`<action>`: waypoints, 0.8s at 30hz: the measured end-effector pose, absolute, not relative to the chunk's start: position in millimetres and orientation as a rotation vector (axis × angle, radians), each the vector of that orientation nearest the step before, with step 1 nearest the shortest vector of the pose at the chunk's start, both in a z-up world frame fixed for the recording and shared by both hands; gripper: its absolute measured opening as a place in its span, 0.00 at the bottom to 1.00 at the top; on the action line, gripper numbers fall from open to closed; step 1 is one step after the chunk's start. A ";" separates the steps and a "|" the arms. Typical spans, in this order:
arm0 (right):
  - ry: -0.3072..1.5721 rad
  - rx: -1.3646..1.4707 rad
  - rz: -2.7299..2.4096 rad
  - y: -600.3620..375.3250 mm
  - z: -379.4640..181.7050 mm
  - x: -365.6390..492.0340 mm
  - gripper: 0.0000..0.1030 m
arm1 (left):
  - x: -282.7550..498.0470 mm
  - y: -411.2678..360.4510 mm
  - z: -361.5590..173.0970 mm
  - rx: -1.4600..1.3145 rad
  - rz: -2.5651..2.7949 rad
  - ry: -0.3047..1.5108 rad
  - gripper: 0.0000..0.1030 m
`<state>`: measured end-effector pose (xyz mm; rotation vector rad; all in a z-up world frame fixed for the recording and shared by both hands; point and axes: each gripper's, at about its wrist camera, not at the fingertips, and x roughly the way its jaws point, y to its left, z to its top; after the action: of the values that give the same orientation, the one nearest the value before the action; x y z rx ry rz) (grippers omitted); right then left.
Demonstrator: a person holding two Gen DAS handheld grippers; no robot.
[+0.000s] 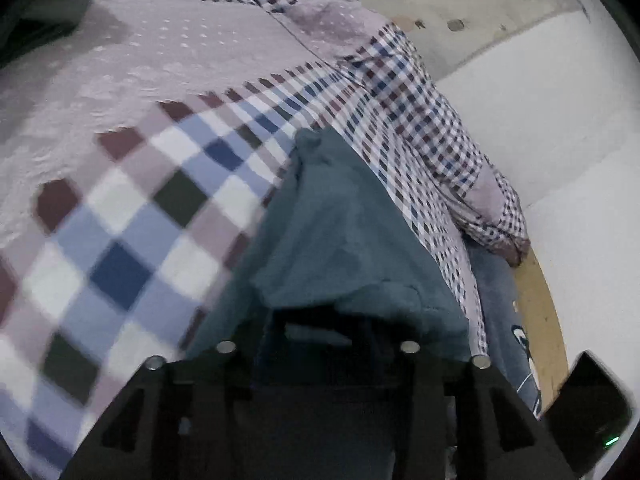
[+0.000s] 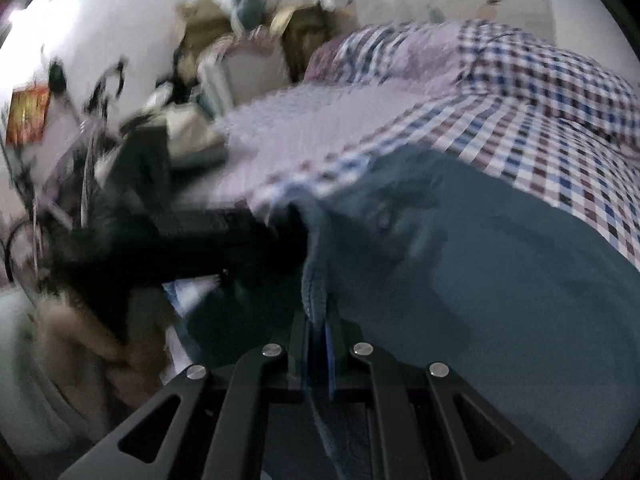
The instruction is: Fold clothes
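A teal garment (image 1: 340, 232) lies on a bed covered by a checked sheet (image 1: 160, 220). Its near edge drapes over my left gripper (image 1: 344, 320), whose arms stand wide apart; the fingertips are hidden under the cloth. In the right wrist view the teal garment (image 2: 460, 280) fills the lower right, and my right gripper (image 2: 318, 320) is shut on a bunched fold of its edge. The left gripper (image 2: 224, 232) shows there as a dark blur at the garment's far corner, with a hand (image 2: 100, 340) behind it.
A blue garment with a cartoon print (image 1: 504, 312) lies at the bed's yellow edge (image 1: 540, 300) beside a white wall (image 1: 540, 120). A dark device (image 1: 588, 396) sits at lower right. Blurred clutter (image 2: 220, 60) stands beyond the checked sheet (image 2: 540, 120).
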<state>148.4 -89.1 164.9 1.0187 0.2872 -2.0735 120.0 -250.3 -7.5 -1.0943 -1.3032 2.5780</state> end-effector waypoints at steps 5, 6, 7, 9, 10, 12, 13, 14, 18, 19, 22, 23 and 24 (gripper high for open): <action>0.519 1.017 -2.026 -100.9 149.9 165.0 0.05 | 145.0 -278.5 4.7 -0.929 2.545 -1.429 0.60; 0.560 1.010 -2.020 -102.6 148.2 168.3 0.05 | 141.6 -281.8 1.4 -0.940 2.529 -1.450 0.60; 0.593 1.002 -2.012 -103.3 147.6 171.1 0.05 | 138.1 -285.1 -1.9 -0.953 2.512 -1.470 0.60; 0.659 0.986 -2.008 -103.0 146.0 176.5 0.05 | 128.9 -284.9 -6.4 -0.985 2.493 -1.469 0.60; 0.692 0.977 -2.008 -102.7 145.0 179.2 0.05 | 121.2 -282.5 -7.5 -1.007 2.495 -1.454 0.60; 0.716 0.976 -2.009 -103.1 142.3 181.5 0.05 | 108.0 -276.6 -3.7 -1.061 2.549 -1.348 0.60; 0.724 0.976 -2.009 -103.4 140.8 182.0 0.05 | 101.1 -273.1 -2.0 -1.087 2.573 -1.288 0.59; 0.733 0.976 -2.009 -104.2 139.6 182.3 0.05 | 92.6 -269.0 -0.6 -1.122 2.599 -1.226 0.52; 0.744 0.967 -2.007 -102.4 135.7 186.9 0.05 | 75.1 -263.0 -1.0 -1.219 2.646 -1.122 0.06; 0.740 0.968 -2.004 -102.0 135.7 187.4 0.05 | 74.1 -266.5 -0.7 -1.207 2.658 -1.132 0.01; 0.713 0.978 -1.992 -101.3 137.3 187.7 0.07 | 73.7 -277.8 1.9 -1.147 2.694 -1.176 0.01; 0.705 0.981 -1.987 -101.1 137.9 187.8 0.07 | 75.0 -281.7 3.7 -1.114 2.704 -1.199 0.01; 0.688 0.994 -1.978 -100.4 137.4 187.7 0.09 | 76.3 -285.7 5.5 -1.080 2.714 -1.222 0.01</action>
<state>187.7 -100.4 137.4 0.9942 0.6879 -1.9784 76.3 -285.7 5.5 -1.0801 -1.2225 2.7140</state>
